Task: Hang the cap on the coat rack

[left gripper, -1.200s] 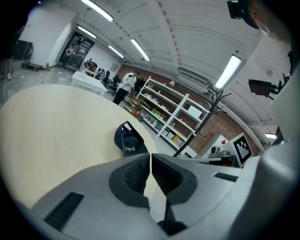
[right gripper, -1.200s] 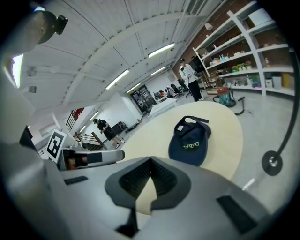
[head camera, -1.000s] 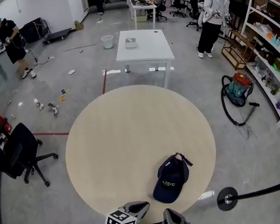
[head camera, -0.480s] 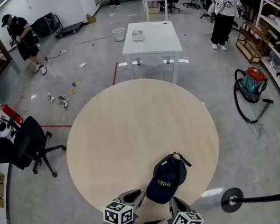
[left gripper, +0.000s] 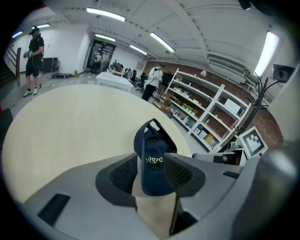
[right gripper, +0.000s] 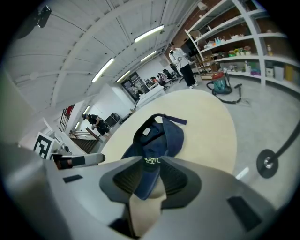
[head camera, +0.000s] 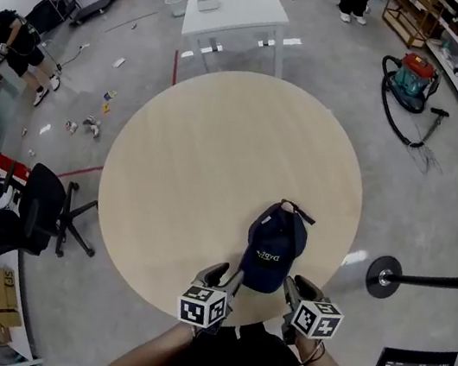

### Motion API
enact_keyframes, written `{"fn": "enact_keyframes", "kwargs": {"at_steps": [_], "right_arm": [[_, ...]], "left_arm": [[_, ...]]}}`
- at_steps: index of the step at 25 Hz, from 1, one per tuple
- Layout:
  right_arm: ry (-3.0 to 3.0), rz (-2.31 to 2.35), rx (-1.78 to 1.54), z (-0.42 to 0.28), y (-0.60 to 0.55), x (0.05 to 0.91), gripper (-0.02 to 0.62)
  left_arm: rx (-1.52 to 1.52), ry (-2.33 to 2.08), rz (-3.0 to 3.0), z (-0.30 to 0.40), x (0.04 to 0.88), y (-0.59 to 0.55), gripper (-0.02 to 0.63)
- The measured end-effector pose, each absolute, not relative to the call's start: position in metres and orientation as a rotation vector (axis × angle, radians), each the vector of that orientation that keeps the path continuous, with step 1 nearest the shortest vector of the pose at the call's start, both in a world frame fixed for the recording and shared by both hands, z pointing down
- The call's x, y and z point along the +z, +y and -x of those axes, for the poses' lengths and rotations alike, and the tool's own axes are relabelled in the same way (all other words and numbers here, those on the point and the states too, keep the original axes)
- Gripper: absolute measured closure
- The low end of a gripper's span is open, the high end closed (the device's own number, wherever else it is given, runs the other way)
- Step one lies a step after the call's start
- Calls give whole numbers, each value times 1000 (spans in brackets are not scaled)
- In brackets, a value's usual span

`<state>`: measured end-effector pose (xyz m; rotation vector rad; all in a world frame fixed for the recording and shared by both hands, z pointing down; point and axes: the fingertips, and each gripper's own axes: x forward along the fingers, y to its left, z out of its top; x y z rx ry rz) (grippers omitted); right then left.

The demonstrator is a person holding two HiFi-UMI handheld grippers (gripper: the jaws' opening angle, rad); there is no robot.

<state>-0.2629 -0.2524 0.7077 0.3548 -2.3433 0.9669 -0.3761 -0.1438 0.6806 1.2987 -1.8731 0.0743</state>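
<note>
Cap (head camera: pixel 273 247) lies at the table's (head camera: pixel 192 145) near edge, not lifted. Jaws of my left gripper (head camera: pixel 225 278) and right gripper (head camera: pixel 296 288) have just opened, with the brim between each pair, unclamped. Grab and hang remain.

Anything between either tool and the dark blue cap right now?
Nothing visible. The dark blue fabric cap lies alone on the round wooden table; its brim shows in the jaw gap of both the left tool and the right tool, whose jaws have just been opening.
</note>
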Motion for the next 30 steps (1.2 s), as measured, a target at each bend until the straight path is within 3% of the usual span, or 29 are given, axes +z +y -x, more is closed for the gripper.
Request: {"fn": "enact_keyframes", "kwargs": {"at_steps": [8,30], "right_arm": [[-2237,-418,979,260,-241,726,431],[-2169,-422,1029,262,-207,760,430]], "left_arm": [[160,-1775,-1318,377,706,-152,416],[293,-1660,-1347,361,743,-147,417]]}}
